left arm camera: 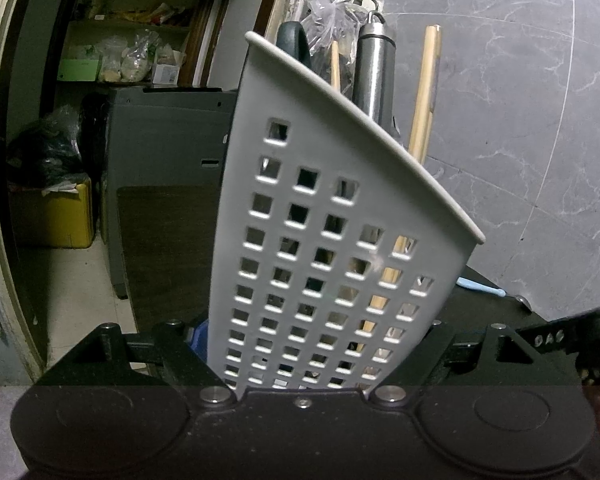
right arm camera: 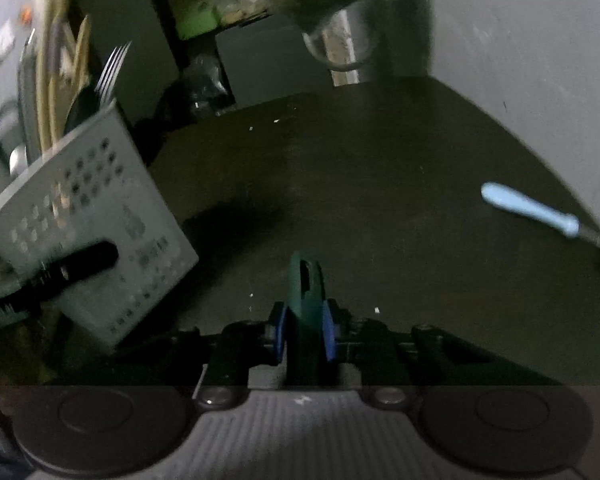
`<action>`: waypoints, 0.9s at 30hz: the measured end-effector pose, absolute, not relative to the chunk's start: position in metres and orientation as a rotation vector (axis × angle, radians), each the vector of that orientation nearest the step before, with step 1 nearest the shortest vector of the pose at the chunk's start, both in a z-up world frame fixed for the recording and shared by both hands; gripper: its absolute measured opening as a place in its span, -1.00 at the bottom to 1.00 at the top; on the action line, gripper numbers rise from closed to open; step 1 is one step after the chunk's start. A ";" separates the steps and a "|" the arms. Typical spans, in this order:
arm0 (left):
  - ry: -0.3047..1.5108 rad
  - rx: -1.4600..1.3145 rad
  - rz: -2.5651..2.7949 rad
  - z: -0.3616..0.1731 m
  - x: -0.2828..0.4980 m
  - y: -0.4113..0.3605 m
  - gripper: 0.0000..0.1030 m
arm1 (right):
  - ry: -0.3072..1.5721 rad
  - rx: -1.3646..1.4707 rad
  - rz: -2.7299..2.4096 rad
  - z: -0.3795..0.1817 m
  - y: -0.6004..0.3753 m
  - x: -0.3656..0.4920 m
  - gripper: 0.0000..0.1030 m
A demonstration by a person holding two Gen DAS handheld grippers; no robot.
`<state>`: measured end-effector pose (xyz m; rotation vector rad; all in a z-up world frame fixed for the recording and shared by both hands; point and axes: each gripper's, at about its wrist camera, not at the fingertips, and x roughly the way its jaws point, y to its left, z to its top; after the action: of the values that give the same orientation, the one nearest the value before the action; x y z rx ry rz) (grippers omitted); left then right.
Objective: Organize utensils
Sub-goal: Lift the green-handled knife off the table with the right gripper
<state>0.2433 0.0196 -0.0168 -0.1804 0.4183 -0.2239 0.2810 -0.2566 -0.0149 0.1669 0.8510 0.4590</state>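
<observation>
A grey perforated utensil caddy (left arm camera: 320,240) is tilted and fills the left wrist view, with my left gripper (left arm camera: 300,360) shut on its lower part. Wooden sticks (left arm camera: 424,92), a steel handle (left arm camera: 374,68) and a black handle (left arm camera: 294,40) poke out of its top. From the right wrist the caddy (right arm camera: 88,216) leans at the left with a fork (right arm camera: 112,68) standing in it. My right gripper (right arm camera: 305,332) is shut on a dark green utensil handle (right arm camera: 306,280), blue pads (right arm camera: 329,336) pressing both sides, over the dark table (right arm camera: 380,180). A light blue handled utensil (right arm camera: 528,208) lies at the right by the wall.
A steel cup (right arm camera: 340,40) stands at the table's far edge. A grey marbled wall (left arm camera: 520,80) bounds the table on the right. Beyond the table's left side are a grey appliance (left arm camera: 168,128), a yellow box (left arm camera: 56,216) and cluttered shelves (left arm camera: 132,52).
</observation>
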 end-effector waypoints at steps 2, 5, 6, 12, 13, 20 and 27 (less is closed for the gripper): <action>0.418 -0.180 -0.224 -0.017 0.244 0.019 0.61 | 0.859 0.268 0.479 -0.019 -0.274 0.284 -0.59; 0.419 -0.179 -0.223 -0.017 0.244 0.019 0.61 | 0.861 0.407 0.498 -0.027 -0.298 0.288 -0.59; 0.419 -0.179 -0.223 -0.017 0.244 0.019 0.61 | 0.856 0.443 0.495 -0.029 -0.306 0.289 -0.59; 0.419 -0.178 -0.222 -0.016 0.244 0.019 0.61 | 0.843 0.568 0.490 -0.040 -0.335 0.289 -0.59; 0.419 -0.178 -0.222 -0.016 0.244 0.019 0.61 | 0.839 0.585 0.489 -0.042 -0.339 0.288 -0.58; 0.421 -0.176 -0.220 -0.016 0.244 0.019 0.62 | 0.807 0.640 0.448 -0.047 -0.360 0.279 -0.58; 0.423 -0.173 -0.219 -0.017 0.243 0.019 0.62 | 0.774 0.732 0.406 -0.056 -0.380 0.274 -0.60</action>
<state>0.2425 0.0189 -0.0172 -0.1727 0.4230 -0.2191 0.2742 -0.3796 -0.0557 0.7325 0.7738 0.4061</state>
